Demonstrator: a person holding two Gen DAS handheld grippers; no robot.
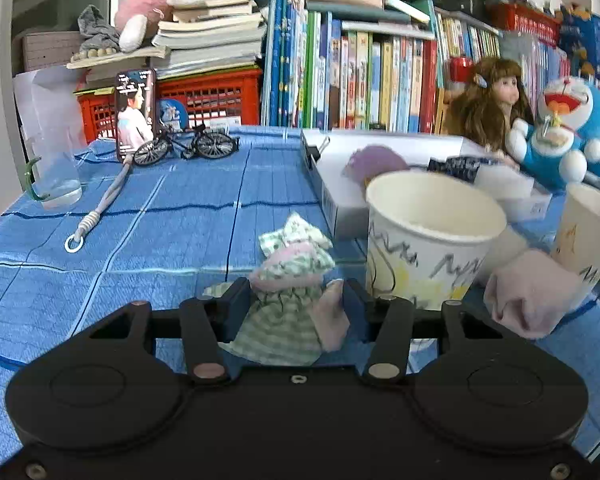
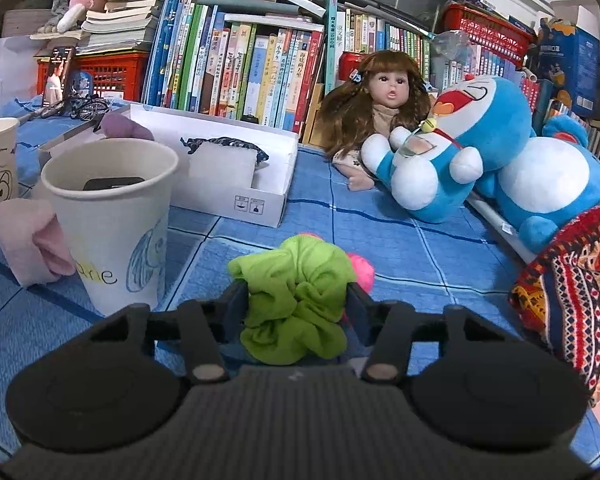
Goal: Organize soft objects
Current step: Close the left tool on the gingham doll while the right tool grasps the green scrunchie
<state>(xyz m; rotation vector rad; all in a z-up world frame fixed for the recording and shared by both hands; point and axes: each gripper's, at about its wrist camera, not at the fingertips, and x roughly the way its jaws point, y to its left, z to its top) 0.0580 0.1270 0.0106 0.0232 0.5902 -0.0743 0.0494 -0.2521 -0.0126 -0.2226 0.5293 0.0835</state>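
Note:
A small cloth doll (image 1: 290, 268) in a green checked dress with pink limbs lies on the blue tablecloth (image 1: 160, 240) in the left wrist view. My left gripper (image 1: 296, 300) is shut on it, both pads against its body. In the right wrist view a lime green scrunchie (image 2: 300, 280) sits bunched between the pads of my right gripper (image 2: 296, 306), which is shut on it. A bright pink soft thing (image 2: 362, 270) peeks out behind the scrunchie, mostly hidden. A folded pale pink cloth (image 2: 32, 240) lies beside a paper cup (image 2: 116, 216).
Two drawn-on paper cups (image 1: 428, 240) (image 1: 588, 232) stand close right of the left gripper. An open white box (image 2: 228, 160) holds a purple soft thing (image 2: 124, 126). A long-haired doll (image 2: 384, 100), blue plush toys (image 2: 460, 140), a patterned knit (image 2: 572, 288), books, a glass (image 1: 56, 172).

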